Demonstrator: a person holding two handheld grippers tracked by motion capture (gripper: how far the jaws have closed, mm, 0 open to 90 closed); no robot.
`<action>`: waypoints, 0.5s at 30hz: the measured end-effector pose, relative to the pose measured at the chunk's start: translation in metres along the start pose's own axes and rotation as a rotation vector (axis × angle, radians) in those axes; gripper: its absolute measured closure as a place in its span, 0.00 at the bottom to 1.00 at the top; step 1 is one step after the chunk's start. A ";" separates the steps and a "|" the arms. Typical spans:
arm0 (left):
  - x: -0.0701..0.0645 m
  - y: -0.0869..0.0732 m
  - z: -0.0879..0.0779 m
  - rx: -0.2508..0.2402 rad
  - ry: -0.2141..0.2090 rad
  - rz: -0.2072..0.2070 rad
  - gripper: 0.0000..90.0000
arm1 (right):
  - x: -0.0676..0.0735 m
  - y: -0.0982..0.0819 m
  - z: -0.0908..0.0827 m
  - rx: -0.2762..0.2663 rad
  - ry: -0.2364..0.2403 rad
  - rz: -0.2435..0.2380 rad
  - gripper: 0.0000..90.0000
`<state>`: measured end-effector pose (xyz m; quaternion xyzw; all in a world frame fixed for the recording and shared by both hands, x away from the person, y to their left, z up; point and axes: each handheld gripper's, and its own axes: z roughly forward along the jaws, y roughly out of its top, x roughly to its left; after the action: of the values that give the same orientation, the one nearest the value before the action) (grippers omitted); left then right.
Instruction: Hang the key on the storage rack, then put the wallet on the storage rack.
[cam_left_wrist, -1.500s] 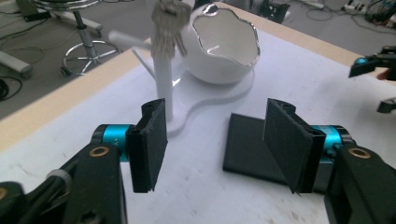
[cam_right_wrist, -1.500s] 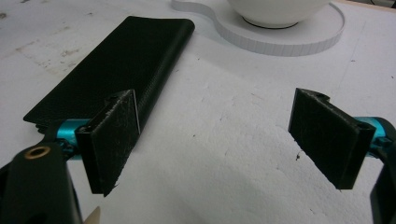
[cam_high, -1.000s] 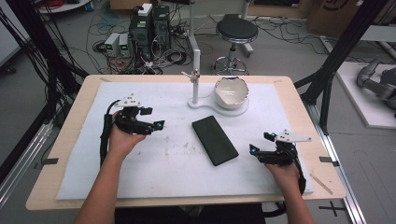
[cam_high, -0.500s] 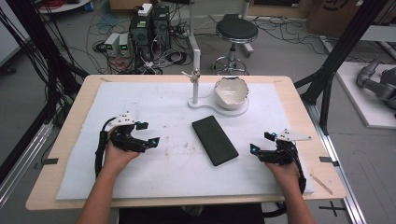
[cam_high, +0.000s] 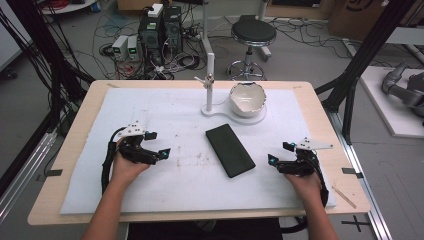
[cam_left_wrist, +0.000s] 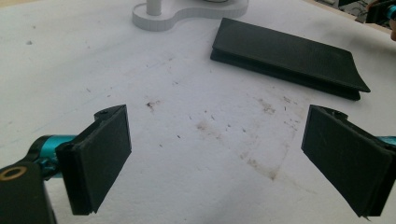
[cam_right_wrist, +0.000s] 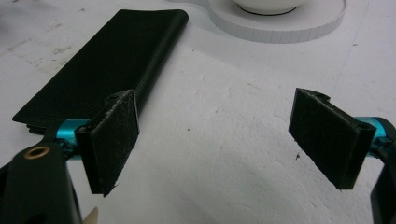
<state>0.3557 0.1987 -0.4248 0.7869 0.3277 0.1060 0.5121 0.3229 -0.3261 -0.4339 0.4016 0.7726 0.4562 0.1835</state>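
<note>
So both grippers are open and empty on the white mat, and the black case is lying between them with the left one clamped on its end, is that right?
Not quite. The left gripper isn't clamped on the black case; the left gripper view shows its jaws wide apart over the bare white mat. The right gripper is open and empty too.

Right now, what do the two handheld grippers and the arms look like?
Both the left gripper and right gripper are black with teal fittings, flat black textured pads, a grey three-cornered top plate and a looping black cable. Forearms are bare, no sleeves.
</note>
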 end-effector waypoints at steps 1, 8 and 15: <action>0.001 0.000 0.000 0.003 0.004 -0.006 0.09 | 0.000 0.000 -0.001 -0.005 -0.002 -0.003 0.18; 0.002 0.000 -0.002 0.003 0.001 -0.010 0.09 | 0.006 0.005 0.004 -0.008 0.038 0.008 0.18; -0.003 0.002 -0.006 0.037 0.028 0.025 0.09 | 0.014 0.013 0.014 0.002 0.067 -0.019 0.18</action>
<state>0.3509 0.2012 -0.4199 0.7988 0.3267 0.1172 0.4914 0.3290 -0.3035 -0.4293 0.3788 0.7825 0.4669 0.1616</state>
